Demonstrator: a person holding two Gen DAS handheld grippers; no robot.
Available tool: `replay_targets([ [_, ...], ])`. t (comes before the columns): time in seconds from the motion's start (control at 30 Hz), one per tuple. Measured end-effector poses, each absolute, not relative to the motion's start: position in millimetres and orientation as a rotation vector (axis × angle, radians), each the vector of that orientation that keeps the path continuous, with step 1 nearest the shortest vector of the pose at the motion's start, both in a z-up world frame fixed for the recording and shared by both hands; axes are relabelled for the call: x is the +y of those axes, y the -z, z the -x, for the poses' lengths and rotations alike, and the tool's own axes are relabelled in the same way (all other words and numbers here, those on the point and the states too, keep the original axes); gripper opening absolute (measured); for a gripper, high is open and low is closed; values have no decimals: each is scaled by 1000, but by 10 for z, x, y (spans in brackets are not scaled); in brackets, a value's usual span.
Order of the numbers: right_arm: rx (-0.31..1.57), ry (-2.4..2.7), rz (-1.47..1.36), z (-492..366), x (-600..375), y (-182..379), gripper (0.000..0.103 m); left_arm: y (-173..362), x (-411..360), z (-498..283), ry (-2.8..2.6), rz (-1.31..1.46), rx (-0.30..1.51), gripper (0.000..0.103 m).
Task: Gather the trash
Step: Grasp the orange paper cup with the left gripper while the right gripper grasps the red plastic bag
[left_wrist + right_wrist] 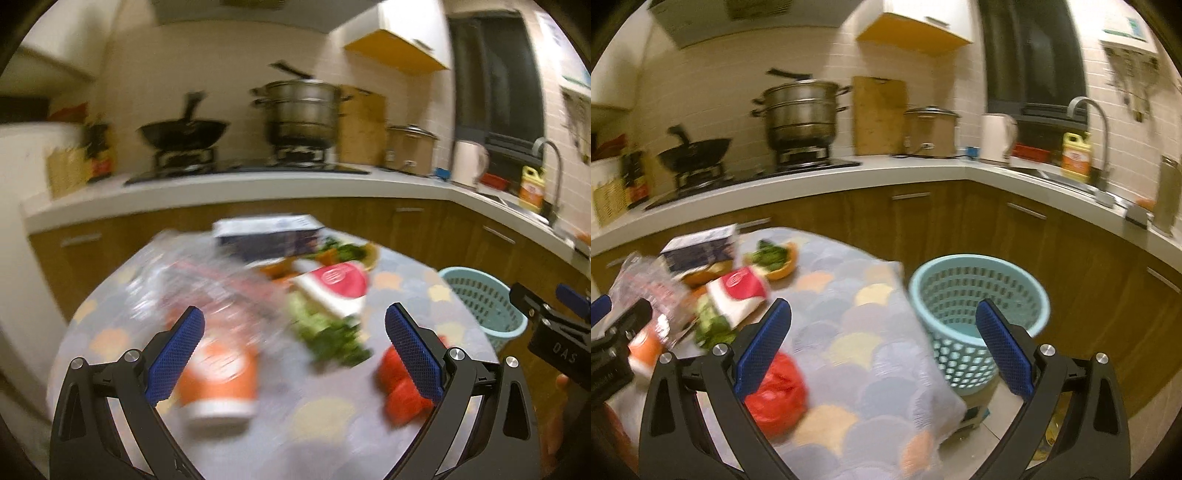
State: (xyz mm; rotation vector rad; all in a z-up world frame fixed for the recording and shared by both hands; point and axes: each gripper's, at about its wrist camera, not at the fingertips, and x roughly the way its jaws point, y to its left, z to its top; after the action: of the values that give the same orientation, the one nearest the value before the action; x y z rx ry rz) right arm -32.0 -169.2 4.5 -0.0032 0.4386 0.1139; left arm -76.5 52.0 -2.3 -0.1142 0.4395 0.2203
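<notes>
My left gripper (294,325) is open and empty above a table (325,417) strewn with trash. An orange and white paper cup (218,380) lies on its side just under its left finger. A red plastic bag (400,387) sits by its right finger; it also shows in the right wrist view (777,395). Green vegetable scraps (325,336), a red and white packet (336,288), a crumpled clear plastic bag (192,280) and a dark carton (266,232) lie farther back. My right gripper (882,317) is open and empty, over the table's right edge beside a light blue perforated basket (975,291).
The basket stands on a small stool beside the table, also in the left wrist view (484,295). A kitchen counter (923,170) runs behind, with a wok (183,131), a steamer pot (303,110), a kettle (997,138) and a sink tap (1089,122). The left view is motion-blurred.
</notes>
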Motion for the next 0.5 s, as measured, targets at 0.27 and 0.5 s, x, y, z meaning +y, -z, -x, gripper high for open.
replay_targets([
  [0.27, 479, -285, 64, 360, -1277, 102, 95, 192, 1176, 1025, -311, 246, 524, 95],
  [0.5, 543, -355, 90, 305, -1087, 278, 95, 414, 1391, 859, -257, 331, 640, 94],
])
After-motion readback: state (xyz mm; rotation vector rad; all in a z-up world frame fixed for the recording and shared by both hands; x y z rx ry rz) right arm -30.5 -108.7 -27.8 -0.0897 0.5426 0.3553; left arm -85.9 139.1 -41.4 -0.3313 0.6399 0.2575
